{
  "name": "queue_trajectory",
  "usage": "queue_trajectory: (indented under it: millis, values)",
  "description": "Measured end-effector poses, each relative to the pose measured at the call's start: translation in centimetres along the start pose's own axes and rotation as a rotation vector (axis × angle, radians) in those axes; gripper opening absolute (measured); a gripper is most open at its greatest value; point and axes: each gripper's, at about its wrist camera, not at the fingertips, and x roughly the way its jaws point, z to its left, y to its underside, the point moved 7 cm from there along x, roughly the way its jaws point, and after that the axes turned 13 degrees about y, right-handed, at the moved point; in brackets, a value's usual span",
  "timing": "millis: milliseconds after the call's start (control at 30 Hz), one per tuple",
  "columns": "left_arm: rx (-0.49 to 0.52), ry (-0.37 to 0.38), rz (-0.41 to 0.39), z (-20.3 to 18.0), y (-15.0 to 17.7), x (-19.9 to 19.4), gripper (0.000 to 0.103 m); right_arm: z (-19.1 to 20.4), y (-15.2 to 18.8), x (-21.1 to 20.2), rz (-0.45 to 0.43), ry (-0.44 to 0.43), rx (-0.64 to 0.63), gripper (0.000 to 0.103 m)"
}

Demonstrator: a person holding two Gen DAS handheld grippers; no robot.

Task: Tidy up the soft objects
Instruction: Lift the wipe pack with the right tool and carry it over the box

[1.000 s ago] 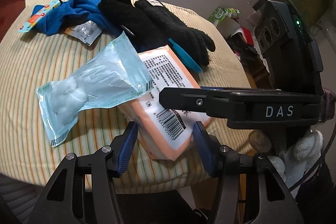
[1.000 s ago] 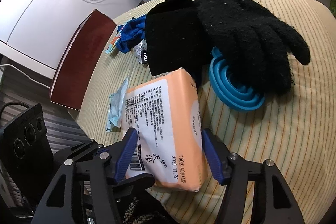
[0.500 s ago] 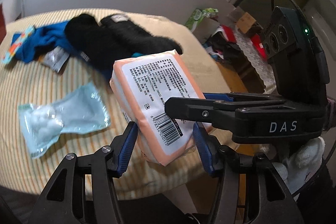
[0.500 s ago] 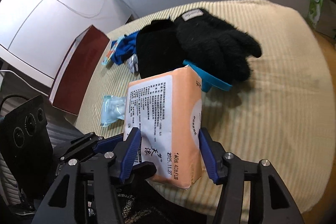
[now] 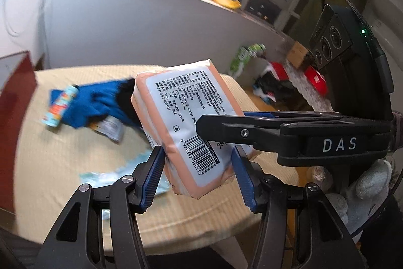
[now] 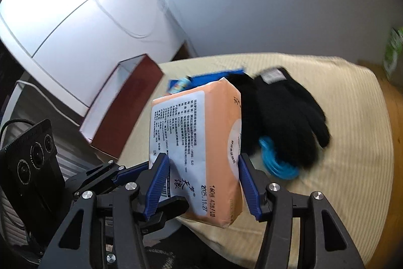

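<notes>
So both the left gripper (image 5: pixel 199 174) and right gripper (image 6: pixel 204 184) clamp the soft, squishy peach plastic-wrapped tissue pack (image 5: pixel 186 122) at its near end; probably light.

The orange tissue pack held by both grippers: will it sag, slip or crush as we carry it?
The orange tissue pack keeps its block shape off the table, so probably little sag. Its glossy film could slip. The wrap wrinkles near the left gripper, suggesting squeezing dents it; the right gripper also clamps it.

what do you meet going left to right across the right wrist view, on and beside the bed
dark red box → orange tissue pack held up between the gripper pads → blue ring → black glove
</notes>
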Motion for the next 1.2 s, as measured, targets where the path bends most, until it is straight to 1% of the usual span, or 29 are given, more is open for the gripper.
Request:
queue_trajectory:
  millis: [300, 467, 700, 867, 1000, 1200]
  values:
    - [-0.047, -0.132, -0.120, 6.5, -1.8, -7.9, 0.054, 9.9, -4.4, 2.0, -0.029, -0.098, -0.133, 0.052]
    - [-0.098, -0.205, -0.180, 10.6, -1.9, -11.8, 0.054, 15.6, -6.1, 4.2, -0.004, -0.172, -0.178, 0.052]
    - [-0.183, -0.305, -0.245, 16.1, -0.6, -16.6, 0.054, 23.5, -6.8, 8.0, 0.030, -0.240, -0.254, 0.052]
    - [-0.237, -0.375, -0.279, 19.6, 0.5, -19.1, 0.054, 28.6, -6.7, 10.3, 0.046, -0.257, -0.321, 0.052]
    - [-0.258, -0.420, -0.283, 22.0, 0.5, -19.9, 0.054, 31.0, -6.6, 12.2, 0.069, -0.268, -0.345, 0.052]
    - [-0.274, -0.479, -0.268, 24.1, 1.3, -20.0, 0.054, 32.4, -6.1, 14.6, 0.094, -0.256, -0.356, 0.052]
